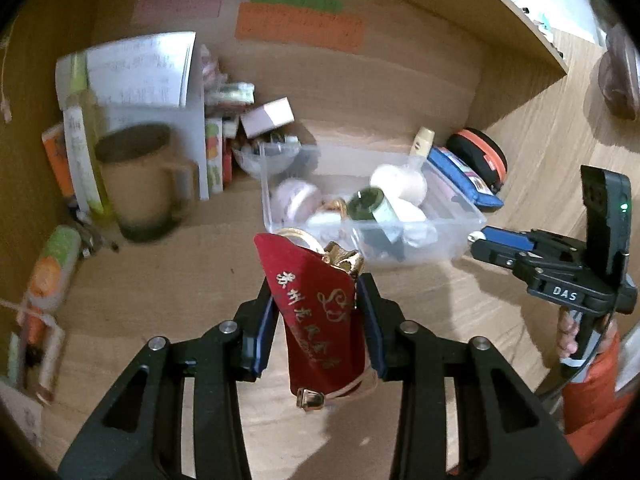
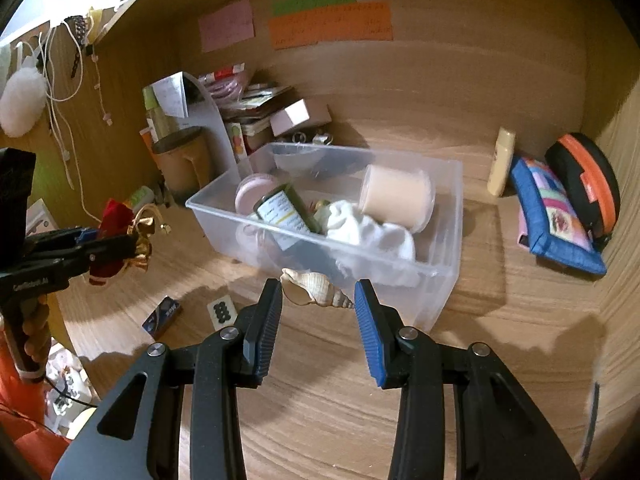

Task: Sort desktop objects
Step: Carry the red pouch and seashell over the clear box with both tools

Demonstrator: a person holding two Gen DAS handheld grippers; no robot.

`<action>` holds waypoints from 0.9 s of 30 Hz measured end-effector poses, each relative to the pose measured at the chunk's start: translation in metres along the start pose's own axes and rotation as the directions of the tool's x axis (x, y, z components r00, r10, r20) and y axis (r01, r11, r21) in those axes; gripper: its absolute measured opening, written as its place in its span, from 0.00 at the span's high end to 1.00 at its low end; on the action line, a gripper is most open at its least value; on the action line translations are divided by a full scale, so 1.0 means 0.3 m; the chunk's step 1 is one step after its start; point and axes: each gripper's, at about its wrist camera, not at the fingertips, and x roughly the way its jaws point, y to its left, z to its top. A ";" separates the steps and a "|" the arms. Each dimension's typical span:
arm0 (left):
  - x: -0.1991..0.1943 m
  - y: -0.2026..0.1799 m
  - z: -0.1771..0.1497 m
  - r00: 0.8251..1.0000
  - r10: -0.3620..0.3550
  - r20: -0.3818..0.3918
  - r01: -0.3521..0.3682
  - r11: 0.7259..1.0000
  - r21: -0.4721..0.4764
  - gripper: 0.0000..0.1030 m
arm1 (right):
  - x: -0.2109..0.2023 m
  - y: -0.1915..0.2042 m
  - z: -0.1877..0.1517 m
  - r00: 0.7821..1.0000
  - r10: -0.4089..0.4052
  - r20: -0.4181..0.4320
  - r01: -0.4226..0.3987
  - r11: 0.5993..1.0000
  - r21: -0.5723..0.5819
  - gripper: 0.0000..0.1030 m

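Left gripper [image 1: 316, 312] clamped on red pouch [image 1: 320, 320]; right gripper [image 2: 316, 300] clamped endwise on shell [image 2: 312, 290], axis crosswise; clear bin [image 2: 444, 276] directly ahead, right nearer.

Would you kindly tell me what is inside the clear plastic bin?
The clear plastic bin holds a green bottle, cream jar, pink tin and white cloth; anything beneath them is hidden.
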 end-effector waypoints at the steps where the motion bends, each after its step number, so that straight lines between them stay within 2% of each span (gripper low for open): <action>1: -0.003 0.000 0.013 1.000 0.009 0.009 -0.009 1.000 0.009 0.63 | -0.002 -0.001 0.007 1.000 -0.004 0.004 0.004 1.000 -0.005 0.67; 16: 0.018 0.018 0.184 0.997 -0.032 0.075 0.029 0.998 0.047 0.63 | -0.022 -0.044 0.133 0.996 -0.052 0.076 0.053 0.999 -0.013 0.66; 27: 0.153 -0.010 0.259 0.998 -0.062 0.031 0.059 0.995 0.085 0.63 | 0.063 -0.097 0.184 0.996 -0.082 0.042 0.082 0.997 -0.012 0.66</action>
